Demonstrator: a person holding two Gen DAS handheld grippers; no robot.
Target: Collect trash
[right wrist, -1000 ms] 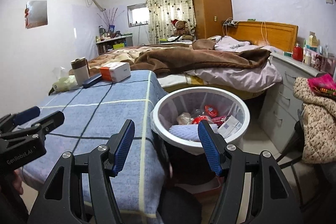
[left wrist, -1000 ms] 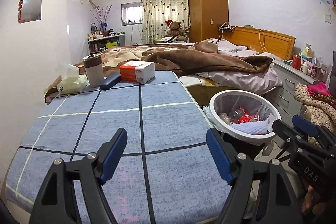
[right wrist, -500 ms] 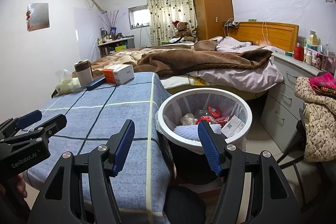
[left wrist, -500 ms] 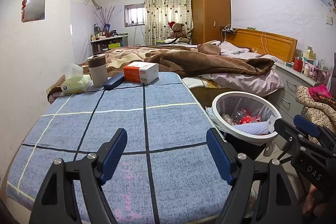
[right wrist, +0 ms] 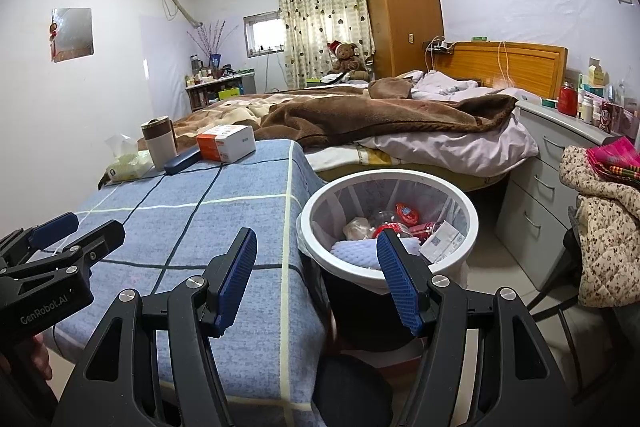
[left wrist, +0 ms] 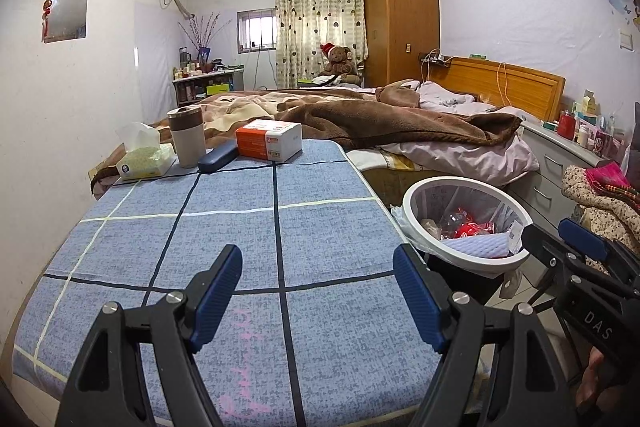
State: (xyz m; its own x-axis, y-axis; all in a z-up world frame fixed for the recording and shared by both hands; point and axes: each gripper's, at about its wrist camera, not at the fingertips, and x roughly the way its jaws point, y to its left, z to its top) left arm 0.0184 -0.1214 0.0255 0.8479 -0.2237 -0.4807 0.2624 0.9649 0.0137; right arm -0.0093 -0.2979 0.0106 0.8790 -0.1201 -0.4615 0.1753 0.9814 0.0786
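A white-rimmed trash bin (right wrist: 316, 227) stands on the floor at the table's right side; it also shows in the left wrist view (left wrist: 412, 195). It holds red wrappers (right wrist: 406, 215), a white carton (right wrist: 442, 241) and a pale blue cloth (right wrist: 354, 251). My left gripper (left wrist: 318, 291) is open and empty over the near part of the blue checked tablecloth (left wrist: 224, 235). My right gripper (right wrist: 316, 271) is open and empty, straddling the table's right edge and the bin's near rim.
At the table's far end stand a tissue pack (left wrist: 142, 161), a brown-and-white cup (left wrist: 187, 137), a dark blue case (left wrist: 218, 155) and an orange-white box (left wrist: 269, 139). A bed with a brown blanket (left wrist: 380, 119) lies behind. A grey dresser (right wrist: 556, 179) and a floral jacket (right wrist: 600, 223) are at right.
Both grippers have risen and drawn back a little, so the table and bin sit lower and farther in view. Both stay open and empty.
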